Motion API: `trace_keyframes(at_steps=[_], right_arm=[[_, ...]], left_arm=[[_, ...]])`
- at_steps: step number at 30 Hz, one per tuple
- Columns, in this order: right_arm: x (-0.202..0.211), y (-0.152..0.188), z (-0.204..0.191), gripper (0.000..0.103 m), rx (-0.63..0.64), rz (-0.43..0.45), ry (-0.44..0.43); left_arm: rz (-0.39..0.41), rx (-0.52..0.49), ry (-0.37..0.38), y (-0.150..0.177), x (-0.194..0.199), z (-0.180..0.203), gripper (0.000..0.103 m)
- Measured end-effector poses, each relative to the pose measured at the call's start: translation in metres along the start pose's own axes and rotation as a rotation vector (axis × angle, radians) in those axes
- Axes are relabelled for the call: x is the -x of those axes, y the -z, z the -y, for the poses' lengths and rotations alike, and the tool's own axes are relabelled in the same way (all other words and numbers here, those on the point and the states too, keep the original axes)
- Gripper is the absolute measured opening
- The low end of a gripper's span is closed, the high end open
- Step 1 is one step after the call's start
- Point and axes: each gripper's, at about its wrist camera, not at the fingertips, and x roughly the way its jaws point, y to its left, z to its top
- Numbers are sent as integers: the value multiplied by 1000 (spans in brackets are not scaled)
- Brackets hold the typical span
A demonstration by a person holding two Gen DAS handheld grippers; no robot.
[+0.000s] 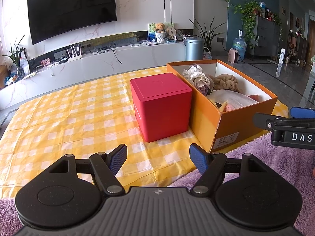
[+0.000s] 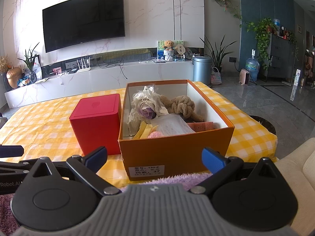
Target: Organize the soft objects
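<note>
An open orange shoebox (image 2: 173, 149) stands on a yellow checked tablecloth (image 1: 59, 122) and holds soft things: a brown plush toy (image 2: 183, 105), a purple fabric rose in white wrap (image 2: 146, 110), a white cloth (image 2: 173, 124), yellow pieces and a pink ball. It also shows in the left wrist view (image 1: 208, 116). A fluffy purple blanket (image 1: 261, 163) lies in front of the box, under both grippers. My left gripper (image 1: 158, 158) is open and empty over the blanket's edge. My right gripper (image 2: 154, 158) is open and empty just before the box's front wall.
A closed red cube box (image 1: 161, 106) stands against the left side of the shoebox, also in the right wrist view (image 2: 96, 122). A beige sofa (image 2: 295, 179) is at the right. A TV wall and low cabinet stand beyond the table.
</note>
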Motion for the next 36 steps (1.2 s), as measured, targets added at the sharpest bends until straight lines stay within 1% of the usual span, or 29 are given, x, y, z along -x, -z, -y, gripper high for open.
trace_keyframes(at_steps=[19,36], right_arm=[[0,0,0,100,-1,1,0],[-1,1,0,100,0,1,0]], left_arm=[[1,-5,-6,0,3,-2,85],[7,-9,3,0,7,-3,84]])
